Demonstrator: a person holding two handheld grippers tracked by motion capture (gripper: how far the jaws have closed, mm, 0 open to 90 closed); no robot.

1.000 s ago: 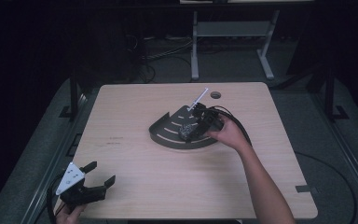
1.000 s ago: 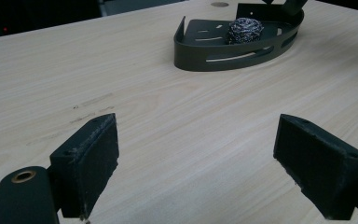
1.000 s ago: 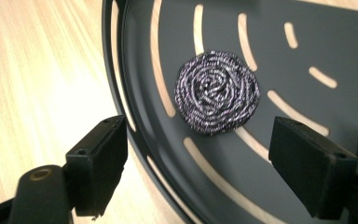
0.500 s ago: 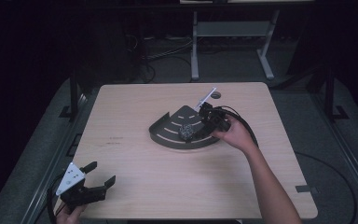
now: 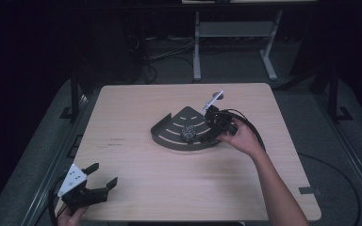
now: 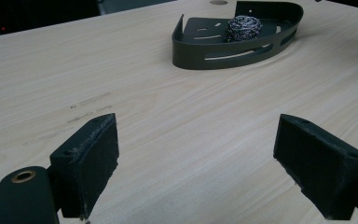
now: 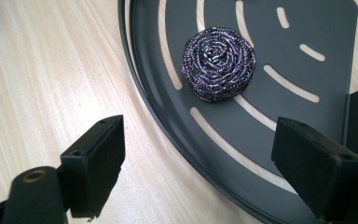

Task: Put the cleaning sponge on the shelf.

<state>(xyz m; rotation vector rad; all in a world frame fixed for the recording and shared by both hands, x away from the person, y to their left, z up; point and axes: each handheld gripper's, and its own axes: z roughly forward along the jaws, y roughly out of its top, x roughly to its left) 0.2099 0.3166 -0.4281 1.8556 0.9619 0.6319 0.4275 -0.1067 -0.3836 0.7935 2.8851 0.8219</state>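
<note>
From above, the right gripper [image 5: 210,133] is hovering at the corner tray's [image 5: 169,136] edge, near the steel scourer [image 5: 187,133] lying inside. The left gripper [image 6: 196,154] is gaping wide over bare bench [image 6: 168,121], holding nothing. The right gripper's own view is showing its jaws spread wide and empty, straddling the tray's rim.

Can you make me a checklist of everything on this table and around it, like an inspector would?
Surface: pale wood table, faint marks at left, a round hole near the far edge.
Job's things: metal scrubber lies in the dark slotted corner tray, free of both grippers.
Clutter: nothing seen.
Grippers: right gripper open, jaws poised over the tray's curved rim with the scrubber just ahead; left gripper open, holding nothing, at the near left corner.
Cables: a black cable loops from the right gripper; more cables lie on the floor beyond the table.
Surroundings: dark room, a metal frame stand behind the table.
</note>
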